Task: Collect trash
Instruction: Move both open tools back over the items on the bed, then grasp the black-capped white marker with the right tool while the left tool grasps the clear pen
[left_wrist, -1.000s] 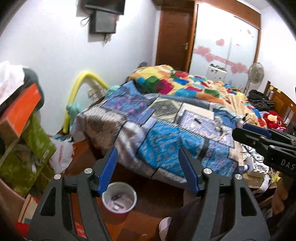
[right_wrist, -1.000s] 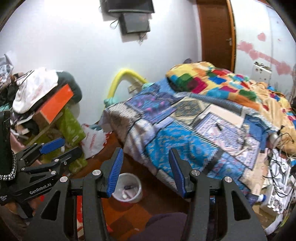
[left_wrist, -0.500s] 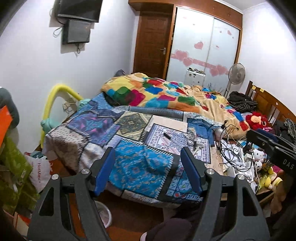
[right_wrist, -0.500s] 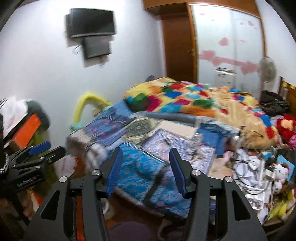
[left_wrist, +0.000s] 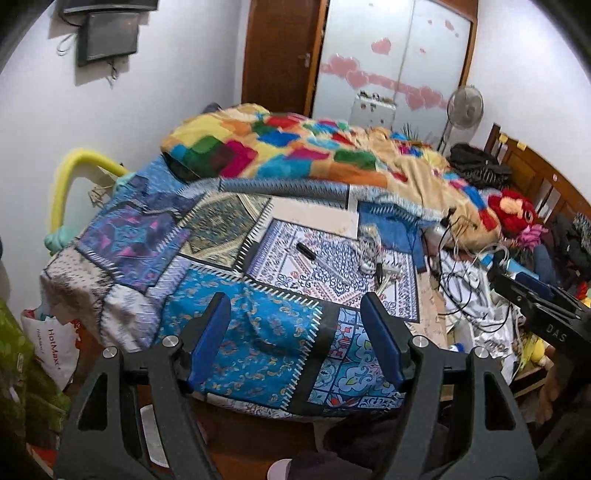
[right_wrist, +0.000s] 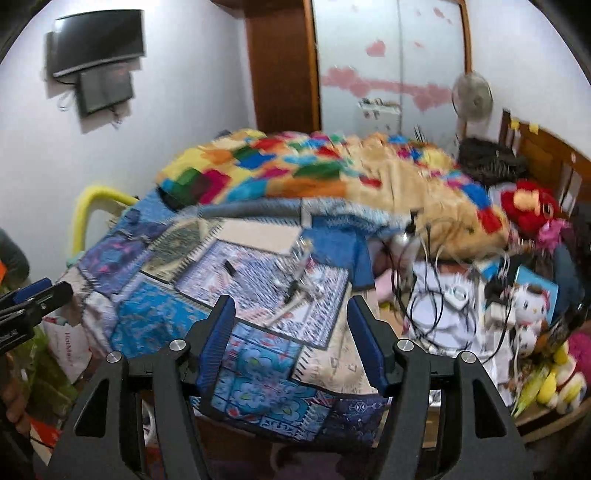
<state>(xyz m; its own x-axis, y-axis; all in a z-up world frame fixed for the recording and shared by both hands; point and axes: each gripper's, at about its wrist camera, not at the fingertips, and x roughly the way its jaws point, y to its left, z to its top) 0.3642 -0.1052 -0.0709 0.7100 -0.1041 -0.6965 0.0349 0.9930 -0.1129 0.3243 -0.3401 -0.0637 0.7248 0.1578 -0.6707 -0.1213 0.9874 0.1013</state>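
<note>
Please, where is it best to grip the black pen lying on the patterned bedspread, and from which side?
Probably at mid-barrel of the black pen, from above, jaws across its width: it lies flat and diagonal on the bedspread, clear of the cable tangle. The left gripper stands open.

Left gripper (left_wrist: 295, 325): black plastic frame w/ triangular cut-outs in each arm, two long fingers (left_wrist: 208, 336) lined w/ blue ribbed pads on inner faces. Silver round screw heads at the pivots, two per side. Same build on right gripper (right_wrist: 291, 325): black frame, blue pads, four silver screws.

Right gripper also seen side-on at far right of left wrist view (left_wrist: 543, 310): black body, blue pad strip on top, white letters "DAS" on the side. Left gripper side-on at left edge of right wrist view (right_wrist: 33, 299): black, blue tip. White lettering there too small to read.
</note>
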